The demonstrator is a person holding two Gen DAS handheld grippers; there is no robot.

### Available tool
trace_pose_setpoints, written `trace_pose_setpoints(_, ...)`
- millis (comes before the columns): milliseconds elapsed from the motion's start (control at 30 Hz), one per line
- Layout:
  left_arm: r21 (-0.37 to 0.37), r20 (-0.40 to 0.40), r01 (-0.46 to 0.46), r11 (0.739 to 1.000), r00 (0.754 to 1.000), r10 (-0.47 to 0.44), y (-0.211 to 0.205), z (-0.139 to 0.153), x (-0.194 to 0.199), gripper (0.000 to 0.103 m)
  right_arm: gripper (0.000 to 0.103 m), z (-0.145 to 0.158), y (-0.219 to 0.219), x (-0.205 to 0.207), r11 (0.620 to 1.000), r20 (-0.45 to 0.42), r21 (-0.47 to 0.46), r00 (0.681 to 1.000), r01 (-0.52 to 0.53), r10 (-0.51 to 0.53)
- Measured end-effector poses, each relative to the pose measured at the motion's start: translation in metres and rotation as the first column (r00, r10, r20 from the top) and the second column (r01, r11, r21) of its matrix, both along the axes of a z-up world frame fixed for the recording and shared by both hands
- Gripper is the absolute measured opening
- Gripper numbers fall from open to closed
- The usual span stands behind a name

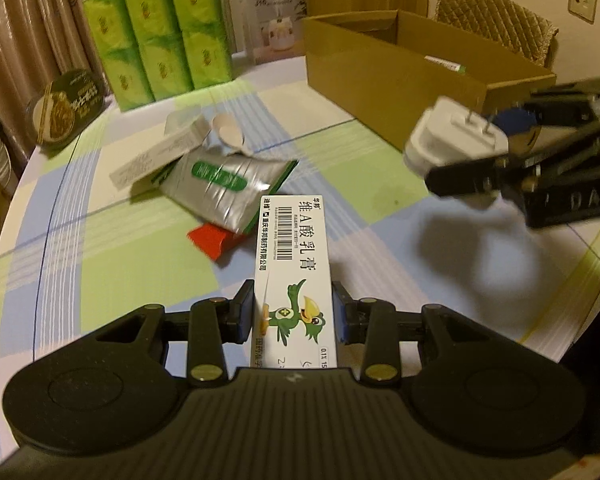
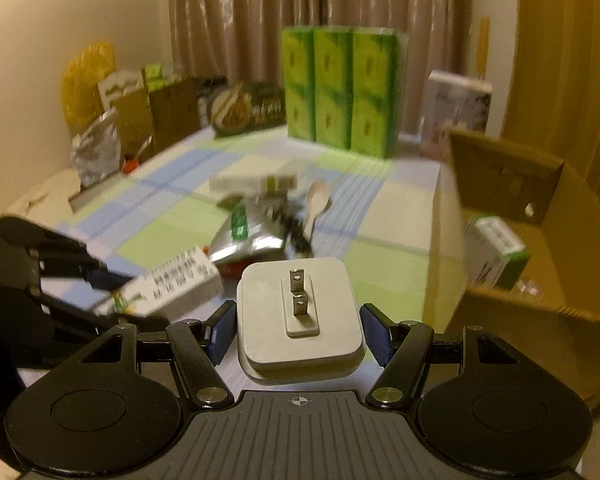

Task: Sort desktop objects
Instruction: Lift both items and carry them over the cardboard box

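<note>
Left wrist view: my left gripper pinches the ointment box lengthwise, my right gripper clamps the wall charger, both lifted clear, probably headed for the cardboard box.

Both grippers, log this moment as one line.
left gripper: shut on ointment box | right gripper: shut on charger | both lifted off table | cardboard box: open, beside right gripper

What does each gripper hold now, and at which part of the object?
The left gripper holds a long white medicine box by its long side faces, near one end. The right gripper holds a white square plug adapter by its opposite sides.
</note>
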State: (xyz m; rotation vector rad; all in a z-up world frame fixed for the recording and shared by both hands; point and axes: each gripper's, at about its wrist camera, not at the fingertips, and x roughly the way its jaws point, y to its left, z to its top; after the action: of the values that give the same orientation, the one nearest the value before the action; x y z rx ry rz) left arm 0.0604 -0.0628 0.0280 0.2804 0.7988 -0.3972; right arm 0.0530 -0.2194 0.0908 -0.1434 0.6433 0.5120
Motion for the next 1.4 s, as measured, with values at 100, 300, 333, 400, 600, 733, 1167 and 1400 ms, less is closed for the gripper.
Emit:
trace_pose_setpoints(100,-0.007,0.006,0.011,1.000,1.000,-0.011,-0.011,0.008,0.002,0.033,0.063,0.018,-0.010,-0.001,1.000,0.061,0.023,0.998,0.015,-0.017)
trace_pose_setpoints(300,-0.025,0.052,0.064,0.998,0.997,-0.063,-0.045,0.035,0.010,0.033,0.063,0.048,-0.042,0.010,0.994,0.141,0.066,0.985,0.090,-0.099)
trace_pose_setpoints(333,-0.031,0.062,0.074,0.997,0.995,-0.072,-0.052,0.040,0.013,0.033,0.063,0.050,-0.049,0.013,0.991,0.148,0.070,0.982,0.110,-0.119)
trace_pose_setpoints(400,-0.041,0.081,0.094,0.995,0.993,-0.090,-0.067,0.051,0.019,0.033,0.063,0.056,-0.065,0.019,0.985,0.158,0.068,0.973,0.159,-0.168)
trace_pose_setpoints(600,-0.073,0.119,0.163,0.984,0.981,-0.154,-0.115,0.072,0.037,0.033,0.063,0.061,-0.118,0.035,0.949,0.153,0.087,0.937,0.303,-0.314)
trace_pose_setpoints(733,-0.094,0.124,0.205,0.974,0.973,-0.193,-0.147,0.079,0.050,0.033,0.063,0.059,-0.143,0.042,0.929,0.136,0.112,0.921,0.352,-0.365)
trace_pose_setpoints(1167,-0.174,0.086,0.221,0.960,0.974,-0.208,-0.196,0.071,0.101,0.033,0.063,0.054,-0.180,0.063,0.903,0.080,0.164,0.907,0.398,-0.414)
trace_pose_setpoints(1400,-0.172,0.064,0.220,0.960,0.975,-0.212,-0.209,0.051,0.114,0.033,0.063,0.049,-0.189,0.078,0.896,0.049,0.168,0.904,0.412,-0.425)
